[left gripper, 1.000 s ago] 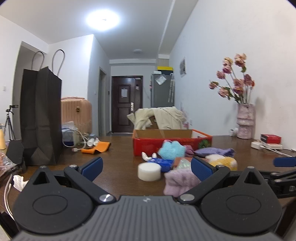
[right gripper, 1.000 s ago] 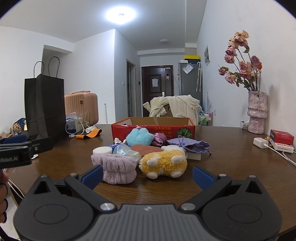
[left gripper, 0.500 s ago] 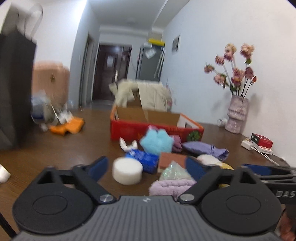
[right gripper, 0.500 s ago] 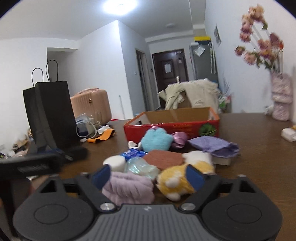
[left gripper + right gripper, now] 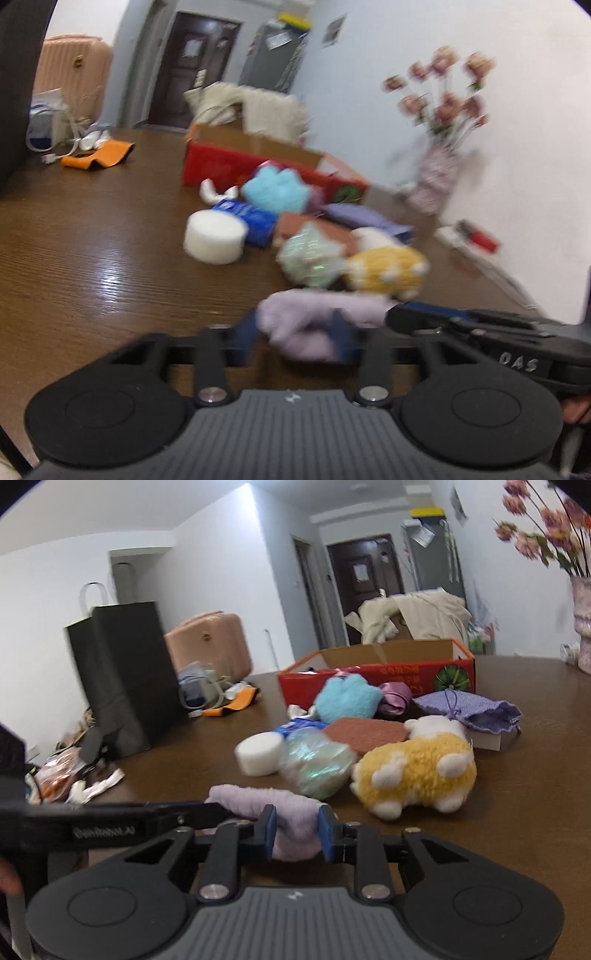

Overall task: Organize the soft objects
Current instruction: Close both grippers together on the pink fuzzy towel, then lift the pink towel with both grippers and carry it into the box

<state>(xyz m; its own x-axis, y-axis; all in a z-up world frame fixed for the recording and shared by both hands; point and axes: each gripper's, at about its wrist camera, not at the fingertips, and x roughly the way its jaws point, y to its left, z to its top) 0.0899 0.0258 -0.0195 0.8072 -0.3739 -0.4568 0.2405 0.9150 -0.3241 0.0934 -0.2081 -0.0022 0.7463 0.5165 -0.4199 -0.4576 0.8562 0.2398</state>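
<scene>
Dark wooden table (image 5: pixel 535 812) is cluttered, and at its near edge we've got both grippers closing in on the fluffy lilac rolled cloth (image 5: pixel 266 805), right gripper (image 5: pixel 294 829) pinching it, left gripper (image 5: pixel 295 336) hugging it; it looks light and squishy, so we'd grab mid-roll.

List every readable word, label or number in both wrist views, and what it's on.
"OAS": white letters on the right gripper's black body, left wrist view; likely part of a longer word.
Mirrored white lettering on the left gripper's body, right wrist view: too blurred to read.
Yellow characters on the red box front: not legible.
Blue packet print: blurred.
Papers on the door and fridge: too small.
</scene>
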